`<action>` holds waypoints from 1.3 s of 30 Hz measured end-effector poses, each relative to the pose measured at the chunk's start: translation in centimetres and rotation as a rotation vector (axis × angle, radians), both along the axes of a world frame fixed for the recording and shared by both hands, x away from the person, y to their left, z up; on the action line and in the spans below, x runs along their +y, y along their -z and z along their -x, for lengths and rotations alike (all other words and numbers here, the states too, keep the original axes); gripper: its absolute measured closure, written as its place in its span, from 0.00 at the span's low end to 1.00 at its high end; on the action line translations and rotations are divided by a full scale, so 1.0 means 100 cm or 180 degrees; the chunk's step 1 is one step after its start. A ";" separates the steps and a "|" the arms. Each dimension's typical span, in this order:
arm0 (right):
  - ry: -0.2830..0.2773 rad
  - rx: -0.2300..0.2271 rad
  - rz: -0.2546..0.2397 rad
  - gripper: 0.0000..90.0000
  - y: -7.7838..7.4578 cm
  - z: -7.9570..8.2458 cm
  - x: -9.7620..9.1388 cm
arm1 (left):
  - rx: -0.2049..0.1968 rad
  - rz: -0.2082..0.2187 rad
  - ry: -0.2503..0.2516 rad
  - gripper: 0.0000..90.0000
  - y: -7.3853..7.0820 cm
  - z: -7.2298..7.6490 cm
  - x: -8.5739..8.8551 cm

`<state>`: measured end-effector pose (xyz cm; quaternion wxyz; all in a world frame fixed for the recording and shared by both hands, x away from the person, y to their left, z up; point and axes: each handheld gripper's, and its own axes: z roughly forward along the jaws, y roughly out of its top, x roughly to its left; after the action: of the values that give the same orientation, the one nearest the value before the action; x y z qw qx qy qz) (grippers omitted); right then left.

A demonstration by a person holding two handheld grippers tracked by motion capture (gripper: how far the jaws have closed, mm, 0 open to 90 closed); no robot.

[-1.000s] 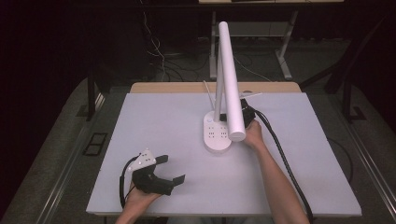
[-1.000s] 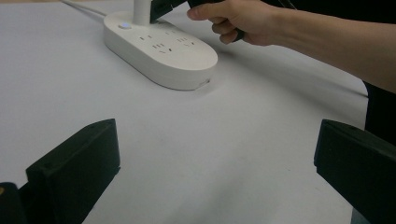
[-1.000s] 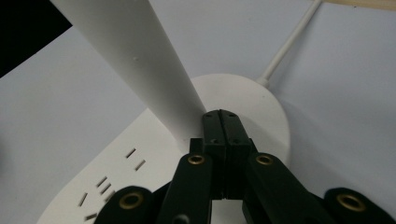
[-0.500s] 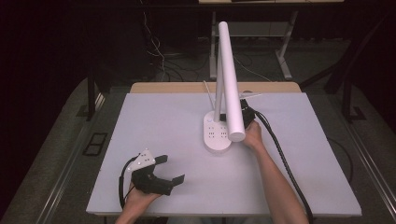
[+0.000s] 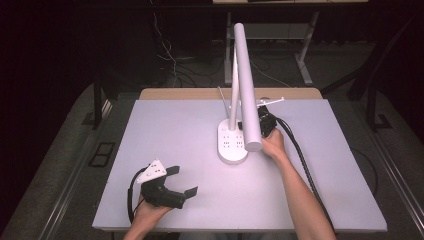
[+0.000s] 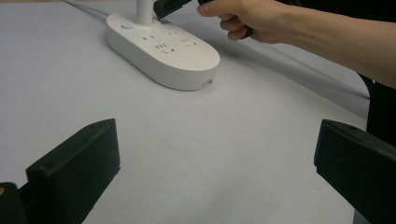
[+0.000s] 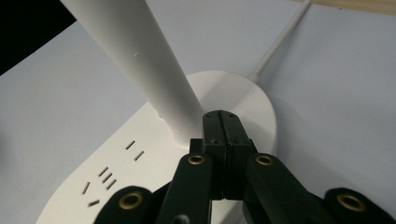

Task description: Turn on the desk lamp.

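Right gripper view: closed right tongs (image 7: pixel 222 122) touch lamp base (image 7: pixel 243 100).

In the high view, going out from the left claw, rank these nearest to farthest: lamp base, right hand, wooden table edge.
1. White oval lamp base with sockets, up and right of the left claw.
2. Right hand, just beyond the base.
3. Light wooden table edge, at the far side.

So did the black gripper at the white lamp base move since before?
No. The right gripper sits at the same spot beside the white oval lamp base as earlier, jaws shut.
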<state>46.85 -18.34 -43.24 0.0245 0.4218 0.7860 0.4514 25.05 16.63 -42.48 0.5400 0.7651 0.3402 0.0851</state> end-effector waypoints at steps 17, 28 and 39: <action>-0.0063 -0.0137 0.0161 1.00 -0.033 0.021 -0.021 | -0.0013 -0.0005 0.0006 0.00 0.000 0.000 -0.001; -0.0089 -0.0192 0.0150 0.99 -0.048 0.048 -0.047 | -0.0004 -0.0027 0.0018 0.00 0.000 0.000 -0.003; 0.0106 -0.0248 0.0020 0.48 -0.059 0.080 -0.067 | -0.0002 -0.0031 0.0068 0.00 0.001 0.000 -0.006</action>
<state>38.89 -25.07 -37.33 0.0639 0.4168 0.7787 0.4645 25.02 15.99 -42.54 0.5374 0.7713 0.3314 0.0813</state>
